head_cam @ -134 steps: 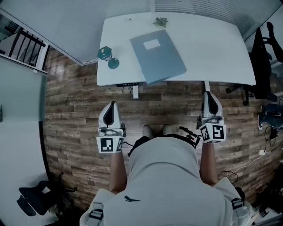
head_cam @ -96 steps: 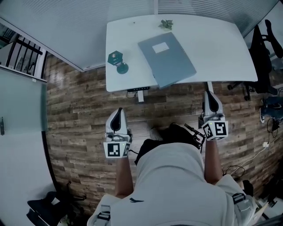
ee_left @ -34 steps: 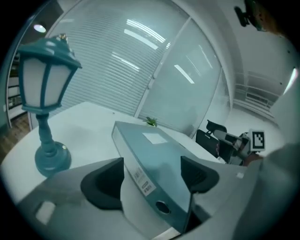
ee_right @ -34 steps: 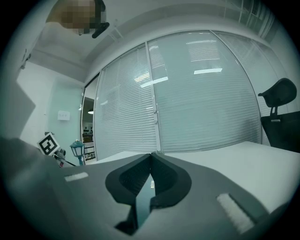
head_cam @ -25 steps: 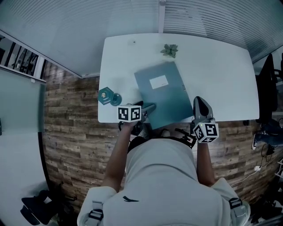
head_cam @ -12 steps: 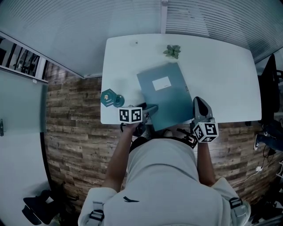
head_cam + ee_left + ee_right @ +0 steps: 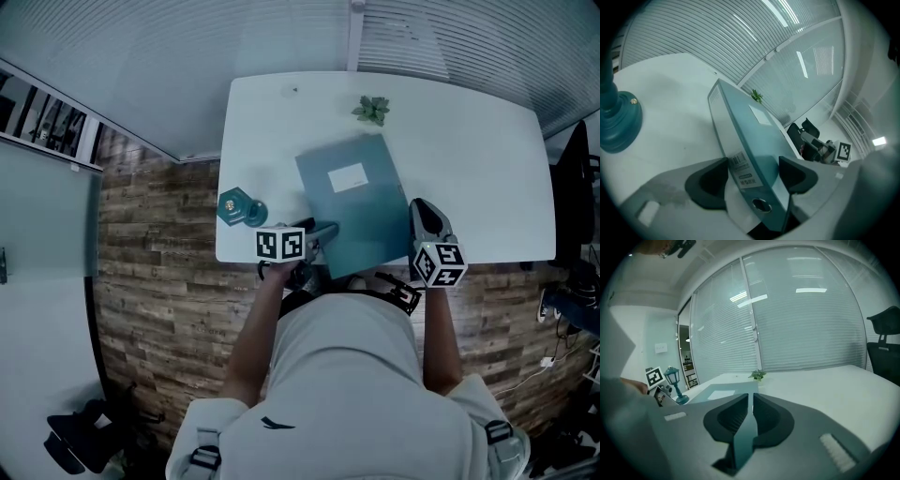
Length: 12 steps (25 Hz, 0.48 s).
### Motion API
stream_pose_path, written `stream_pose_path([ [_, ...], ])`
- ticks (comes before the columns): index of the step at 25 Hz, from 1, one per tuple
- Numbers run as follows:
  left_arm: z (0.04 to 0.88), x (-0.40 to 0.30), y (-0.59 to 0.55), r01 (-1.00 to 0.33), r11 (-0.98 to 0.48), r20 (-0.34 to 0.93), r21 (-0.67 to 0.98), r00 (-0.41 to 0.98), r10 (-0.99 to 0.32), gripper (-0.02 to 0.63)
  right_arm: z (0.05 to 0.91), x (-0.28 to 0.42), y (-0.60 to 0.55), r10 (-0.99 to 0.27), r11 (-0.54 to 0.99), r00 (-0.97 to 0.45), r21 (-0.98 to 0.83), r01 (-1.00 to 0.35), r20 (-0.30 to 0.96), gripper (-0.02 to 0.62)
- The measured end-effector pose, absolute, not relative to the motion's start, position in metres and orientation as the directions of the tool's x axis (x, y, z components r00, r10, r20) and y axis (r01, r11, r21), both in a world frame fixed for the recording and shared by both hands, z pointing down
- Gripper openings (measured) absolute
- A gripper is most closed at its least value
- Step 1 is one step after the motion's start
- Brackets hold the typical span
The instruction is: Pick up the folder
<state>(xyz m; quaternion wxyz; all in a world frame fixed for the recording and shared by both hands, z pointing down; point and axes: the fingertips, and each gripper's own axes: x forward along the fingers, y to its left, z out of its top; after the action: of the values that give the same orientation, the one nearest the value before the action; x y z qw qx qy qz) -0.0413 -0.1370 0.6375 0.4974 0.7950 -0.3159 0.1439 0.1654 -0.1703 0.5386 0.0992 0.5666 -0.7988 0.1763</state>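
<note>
A thick teal folder [image 7: 356, 202] with a white label lies flat on the white table [image 7: 469, 169], its near end over the table's front edge. My left gripper [image 7: 328, 230] is at the folder's near left corner. In the left gripper view its jaws have just been closing and now press on both sides of the folder's spine [image 7: 754, 136]. My right gripper [image 7: 420, 206] is by the folder's near right edge. Its jaws [image 7: 752, 397] are shut, with only a thin teal sliver between them. The folder [image 7: 719, 391] lies to their left.
A small teal lamp [image 7: 242, 208] stands left of the folder, close to my left gripper and large in its view [image 7: 616, 124]. A little plant [image 7: 372, 110] sits at the table's far side. A black office chair [image 7: 572, 187] stands right of the table. Wood floor lies below.
The person has walked from the wood floor up to the table. The left gripper has come onto the folder's near left corner. The right gripper has dropped slightly beside the right edge.
</note>
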Motion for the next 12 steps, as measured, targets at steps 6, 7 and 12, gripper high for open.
stream_pose_path([
  [6, 0.638, -0.041, -0.137, -0.643, -0.306, 0.541, 0.703, 0.761, -0.357, 0.354, 0.587, 0.153, -0.182, -0.686, 0.358, -0.4, -0.197, -0.913, 0.608, 0.2],
  [7, 0.638, -0.041, -0.137, -0.643, -0.305, 0.542, 0.702, 0.761, -0.357, 0.354, 0.596, 0.151, -0.182, -0.647, 0.368, -0.406, -0.202, -0.908, 0.645, 0.233],
  [12, 0.637, -0.041, -0.137, -0.643, -0.304, 0.542, 0.703, 0.761, -0.356, 0.35, 0.616, 0.15, -0.185, -0.518, 0.371, -0.46, -0.295, -0.881, 0.721, 0.328],
])
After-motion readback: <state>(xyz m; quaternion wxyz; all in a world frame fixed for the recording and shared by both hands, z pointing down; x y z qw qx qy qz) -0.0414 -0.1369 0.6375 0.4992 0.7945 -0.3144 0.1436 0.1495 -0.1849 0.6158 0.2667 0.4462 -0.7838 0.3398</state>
